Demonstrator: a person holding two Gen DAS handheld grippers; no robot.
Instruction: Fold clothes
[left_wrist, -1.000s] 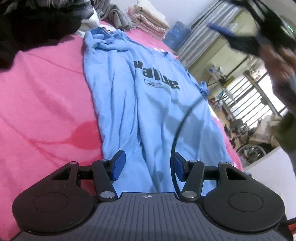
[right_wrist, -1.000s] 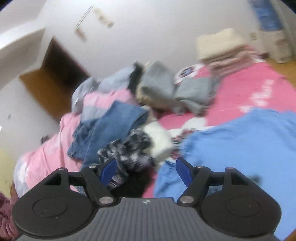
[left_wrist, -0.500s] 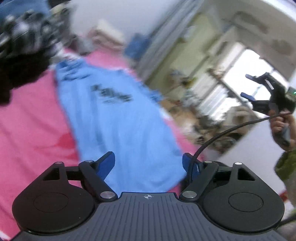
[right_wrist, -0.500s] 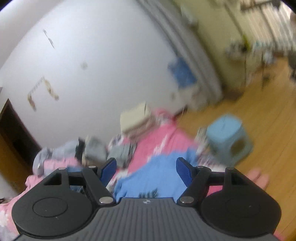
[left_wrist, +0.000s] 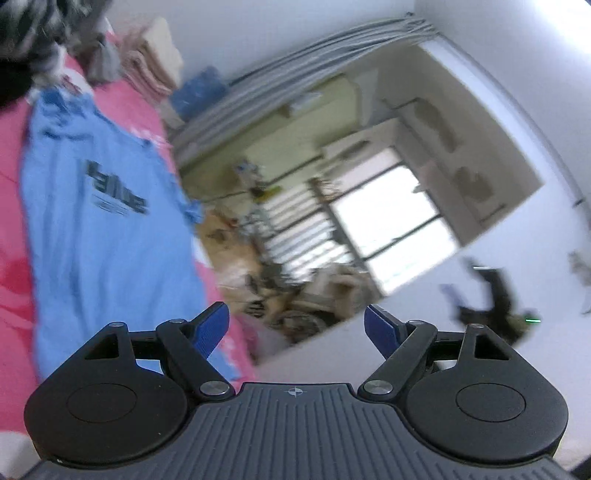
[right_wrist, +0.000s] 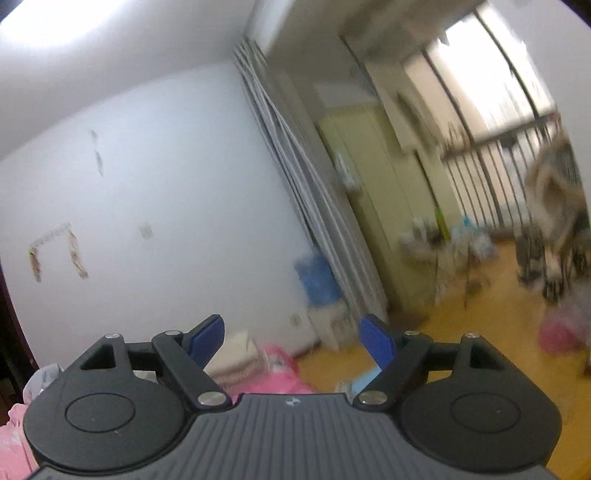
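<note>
A light blue T-shirt (left_wrist: 107, 229) with dark lettering lies spread flat on the pink bed (left_wrist: 11, 295), at the left of the left wrist view. My left gripper (left_wrist: 297, 326) is open and empty, lifted off the shirt and pointing toward the window. The right gripper (left_wrist: 487, 295) shows there as a dark blur at the far right, raised in the air. In the right wrist view my right gripper (right_wrist: 291, 341) points at the wall and curtain; its jaws are opening, with nothing between them. The shirt does not show in that view.
Folded towels (left_wrist: 155, 66) and a heap of dark and plaid clothes (left_wrist: 26, 40) lie at the far end of the bed. A grey curtain (right_wrist: 295, 177), a blue water jug (right_wrist: 317, 280), a bright window (left_wrist: 388, 221) and a wooden floor (right_wrist: 461, 317) lie beyond the bed.
Both grippers rose off the bed and tilted up. The left opened wider and now looks toward the window. The right swung away from the clothes pile to face the wall and curtain.
</note>
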